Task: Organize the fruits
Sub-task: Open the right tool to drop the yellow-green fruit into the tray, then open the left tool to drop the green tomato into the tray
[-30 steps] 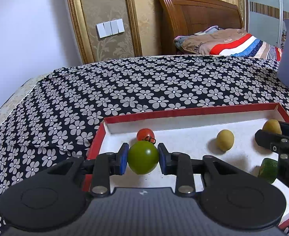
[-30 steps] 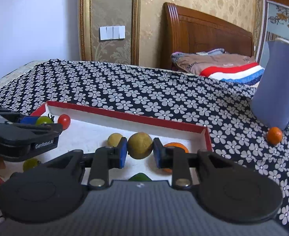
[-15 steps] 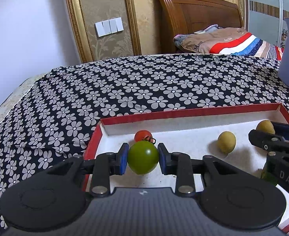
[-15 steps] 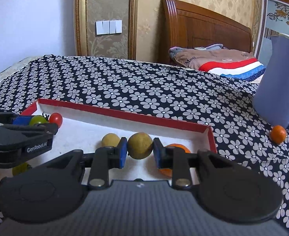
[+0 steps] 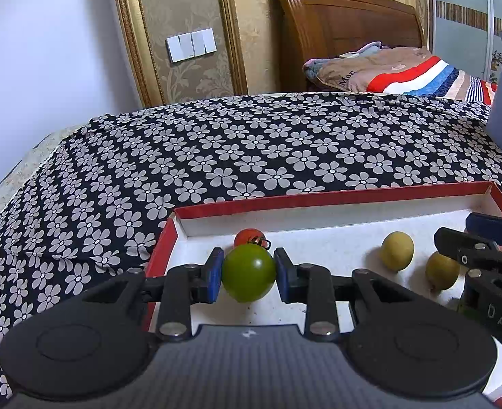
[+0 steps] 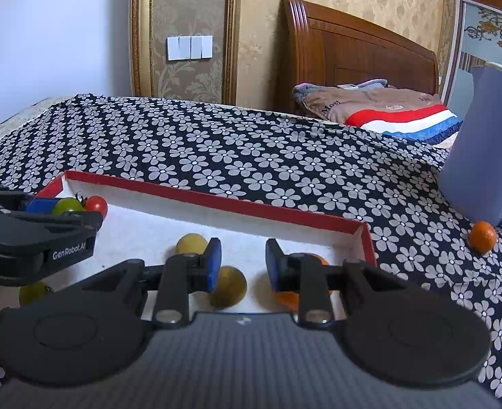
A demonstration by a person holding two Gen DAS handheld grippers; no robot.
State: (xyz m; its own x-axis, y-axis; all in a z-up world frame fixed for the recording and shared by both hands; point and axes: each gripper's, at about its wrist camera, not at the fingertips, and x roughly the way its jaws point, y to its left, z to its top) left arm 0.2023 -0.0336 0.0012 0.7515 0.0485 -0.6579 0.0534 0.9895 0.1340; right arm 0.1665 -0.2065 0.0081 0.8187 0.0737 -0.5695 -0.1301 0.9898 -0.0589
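Left gripper [image 5: 248, 275] was seen pinching a green tomato [image 5: 248, 272] between its blue pads, held above the near left part of the red-rimmed tray [image 5: 333, 199]; right gripper [image 6: 243, 264] was found with jaws apart and nothing between them, a brownish-yellow fruit [image 6: 227, 286] lying on the tray floor just below the gap; an orange fruit [image 6: 286, 296] was partly hidden behind its right finger; a yellow fruit [image 6: 191, 243] and a red tomato [image 6: 97, 206] were noted farther in; beyond the tray, a small orange [image 6: 483, 236] was recorded on the flowered cloth [image 6: 251, 156] against a blue pitcher [image 6: 483, 156].
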